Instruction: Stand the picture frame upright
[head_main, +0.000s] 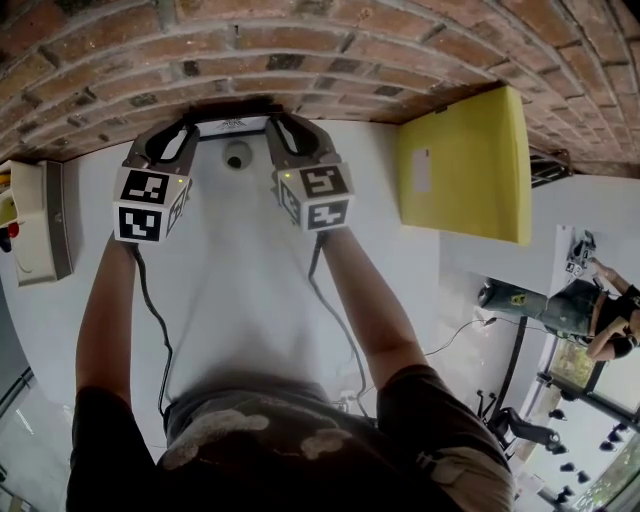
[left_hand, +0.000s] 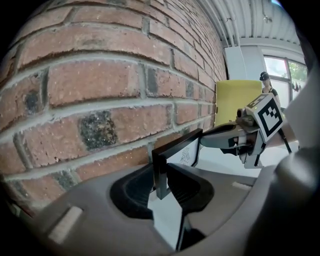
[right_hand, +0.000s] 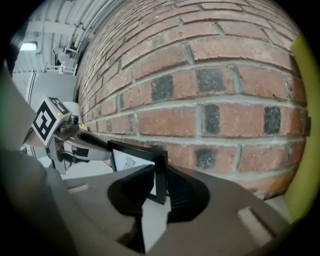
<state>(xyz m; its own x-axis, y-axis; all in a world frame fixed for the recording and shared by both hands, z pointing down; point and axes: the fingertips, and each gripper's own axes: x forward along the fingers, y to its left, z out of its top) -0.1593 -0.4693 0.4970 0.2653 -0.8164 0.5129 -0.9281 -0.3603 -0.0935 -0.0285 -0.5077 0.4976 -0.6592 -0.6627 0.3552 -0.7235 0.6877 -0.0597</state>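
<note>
Where the frame sits: the black rectangular picture frame (head_main: 233, 123) is at the far edge of the white tabletop (head_main: 250, 290). It stands on its long side, pretty much upright. Its back is just beside the red brick wall (head_main: 300, 50), and the white face with a little dark drawing points toward the person. Can't tell if the bottom edge actually touches the tabletop.
Left gripper: the left gripper (head_main: 192, 126) is on the frame's left end. In the left gripper view its jaws are clamped on the black side bar, one pad on the front and one on the back.
Right gripper: same deal. The right gripper (head_main: 276, 124) has its jaws pinched on the right end bar, with a pad on each face.
Between the two: the frame spans the gap between the grippers, and each gripper view shows the other gripper on the opposite end.
Other stuff on the tabletop: a small round grey object (head_main: 237, 155) sits just in front of the frame, between the two grippers.
Right side: a yellow flat panel (head_main: 465, 170) leans by the wall near the far right corner, well apart from the frame.
Left side: there's a beige box (head_main: 40, 220) off by the left edge.
</note>
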